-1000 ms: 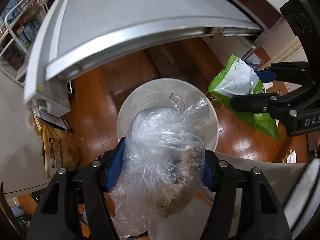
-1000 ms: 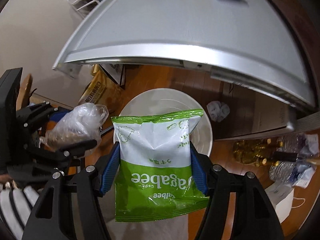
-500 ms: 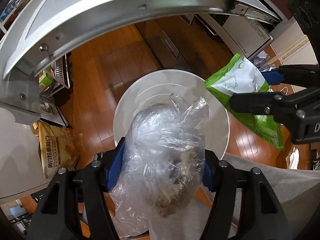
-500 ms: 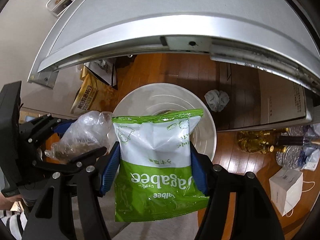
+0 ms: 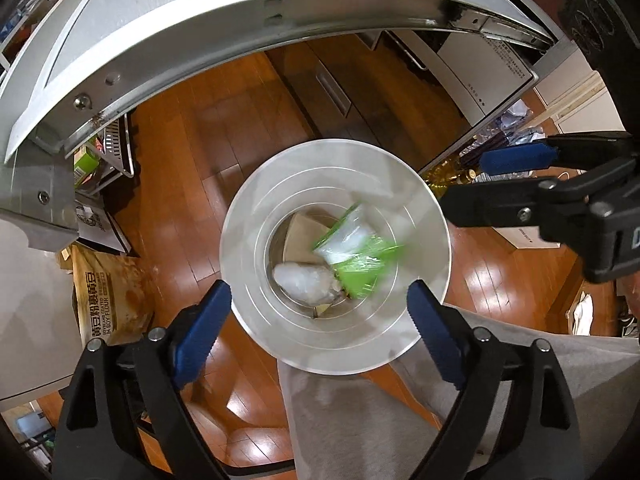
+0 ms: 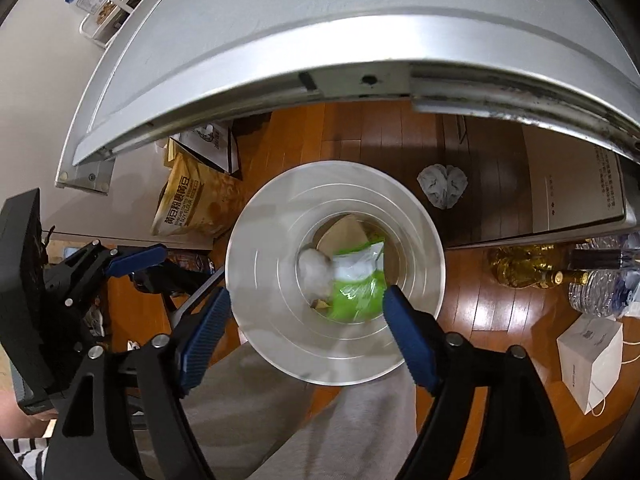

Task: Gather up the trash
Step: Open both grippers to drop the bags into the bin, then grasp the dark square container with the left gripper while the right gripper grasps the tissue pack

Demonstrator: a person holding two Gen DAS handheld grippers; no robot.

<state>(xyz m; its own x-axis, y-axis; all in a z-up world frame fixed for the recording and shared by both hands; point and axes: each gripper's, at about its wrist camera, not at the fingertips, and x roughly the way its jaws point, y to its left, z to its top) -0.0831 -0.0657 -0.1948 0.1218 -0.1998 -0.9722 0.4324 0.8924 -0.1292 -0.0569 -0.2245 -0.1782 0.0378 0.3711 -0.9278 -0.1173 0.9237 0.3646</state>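
Observation:
A white round bin [image 5: 256, 340] stands on the wooden floor below both grippers; it also shows in the right wrist view [image 6: 260, 336]. Inside it lie a clear plastic bag of scraps [image 5: 306, 284] and a green and white snack bag [image 5: 356, 256], blurred by motion. Both show in the right wrist view too, the clear bag [image 6: 314, 270] left of the snack bag [image 6: 356, 288]. My left gripper [image 5: 320, 322] is open and empty above the bin's near rim. My right gripper [image 6: 306, 330] is open and empty above the bin.
The metal counter edge [image 5: 240, 20] arches overhead. A brown flour bag [image 5: 108, 300] sits left of the bin. A crumpled grey wad [image 6: 442, 186] lies on the floor beyond it. Bottles [image 6: 536, 270] and a white paper bag [image 6: 590, 364] are at right. Grey trouser legs [image 5: 360, 420] are below.
Both grippers opened. The clear plastic bag and the green snack bag dropped from the jaws into the bin.

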